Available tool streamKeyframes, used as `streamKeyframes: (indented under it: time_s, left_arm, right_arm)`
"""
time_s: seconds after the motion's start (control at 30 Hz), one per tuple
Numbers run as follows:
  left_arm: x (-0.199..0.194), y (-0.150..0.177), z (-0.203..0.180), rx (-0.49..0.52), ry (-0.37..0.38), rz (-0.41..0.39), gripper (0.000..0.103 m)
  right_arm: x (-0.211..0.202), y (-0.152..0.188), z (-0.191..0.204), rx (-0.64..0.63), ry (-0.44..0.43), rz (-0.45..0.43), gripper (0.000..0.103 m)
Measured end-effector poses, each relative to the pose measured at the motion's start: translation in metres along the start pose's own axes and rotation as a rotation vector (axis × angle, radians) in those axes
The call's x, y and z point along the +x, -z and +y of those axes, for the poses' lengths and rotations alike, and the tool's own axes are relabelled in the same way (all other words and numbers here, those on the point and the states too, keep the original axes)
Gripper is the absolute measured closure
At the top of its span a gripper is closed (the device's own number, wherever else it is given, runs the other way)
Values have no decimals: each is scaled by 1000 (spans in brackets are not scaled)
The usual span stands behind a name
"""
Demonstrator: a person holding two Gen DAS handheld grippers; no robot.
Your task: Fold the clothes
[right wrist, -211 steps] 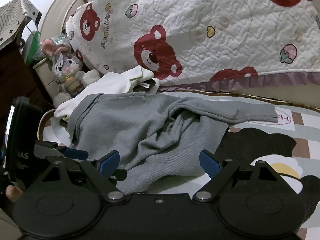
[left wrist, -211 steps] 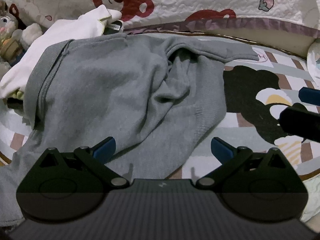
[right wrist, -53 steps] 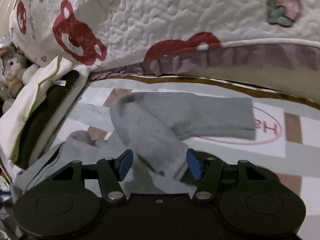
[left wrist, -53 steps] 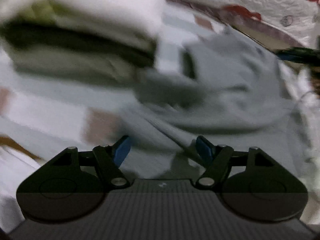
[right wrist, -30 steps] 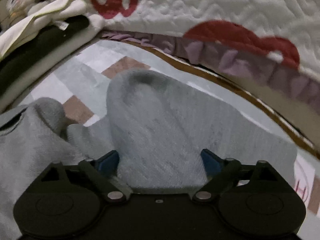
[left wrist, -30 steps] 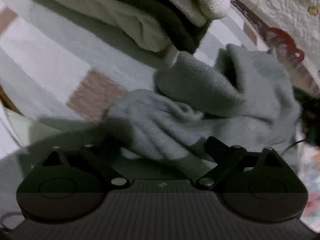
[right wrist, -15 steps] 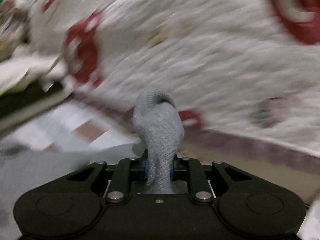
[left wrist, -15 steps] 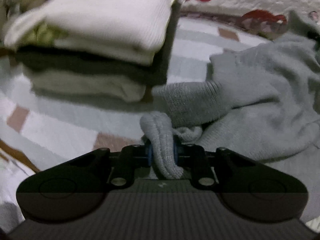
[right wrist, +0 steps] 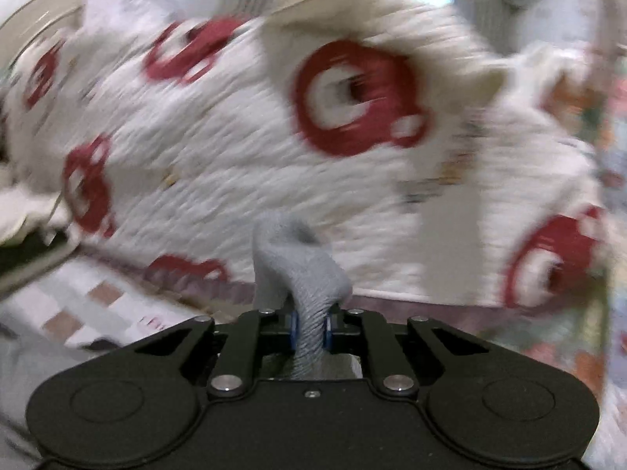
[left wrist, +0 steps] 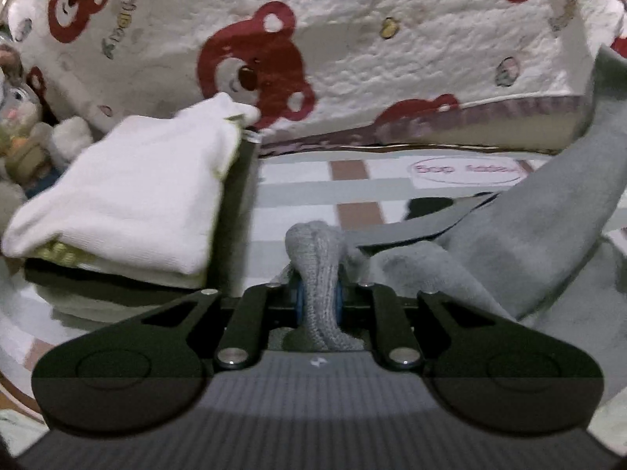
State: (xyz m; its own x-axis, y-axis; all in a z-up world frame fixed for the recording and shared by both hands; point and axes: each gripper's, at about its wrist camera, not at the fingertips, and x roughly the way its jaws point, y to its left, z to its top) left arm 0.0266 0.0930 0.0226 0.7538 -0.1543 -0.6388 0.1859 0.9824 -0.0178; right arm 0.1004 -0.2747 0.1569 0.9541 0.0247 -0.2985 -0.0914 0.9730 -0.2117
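Note:
A grey knit sweater hangs lifted above the patterned mat, stretching up and to the right in the left wrist view. My left gripper is shut on a ribbed fold of it. My right gripper is shut on another bunched grey fold of the sweater, held up high in front of the bear-print quilt. The right wrist view is blurred by motion. Most of the sweater's body is out of view.
A stack of folded clothes, white on top over dark ones, sits on the mat at the left. A bear-print quilt drapes behind. A plush rabbit is at the far left. The patterned mat lies ahead.
Both grippers, shut on sweater folds since half a second ago, have risen and lifted the sweater off the mat. A second ago both were open over the lying sweater.

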Motion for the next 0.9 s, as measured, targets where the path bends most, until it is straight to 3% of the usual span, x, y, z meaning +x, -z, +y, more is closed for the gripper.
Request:
streamKeyframes:
  time_s: [0.1,0.13,0.23,0.37,0.43,0.5,0.6,0.73,0.8,0.87,0.9]
  left_arm:
    - [3,3,-11,4,87,32,90]
    - [4,6,-15,6,120,51,90]
    - [29,16,-24,3,210,195,87]
    - [49,32,-37,54,193,307,81]
    - [55,38,-40,61,173,352,69]
    - [57,40,-38,40,171,372,64]
    - [58,41,-33,16,165,382,59]
    - [61,44,-24,-53,190,403,52]
    - [66,46,-19,-101,208,420,50]
    - [72,49,-16,-143,215,441,48]
    - [76,50,-15,-165,216,453,42]
  right_arm:
    - [-39,11,-34,106,113,-15,94]
    - [-40,27,-42,135,129,31,94]
    - [-33,85,-66,216,153,220,94]
    - [-21,162,-93,326,173,471,93]
    - [-12,193,-91,359,170,607,90]
    - [-12,212,-88,364,194,692,71]
    - [-22,209,-89,358,258,690,50]
    - [-31,184,-97,318,329,618,47]
    - [-35,168,-98,312,273,546,47]
    - [-26,158,-87,320,129,526,43]
    - [-21,154,-80,324,54,520,36]
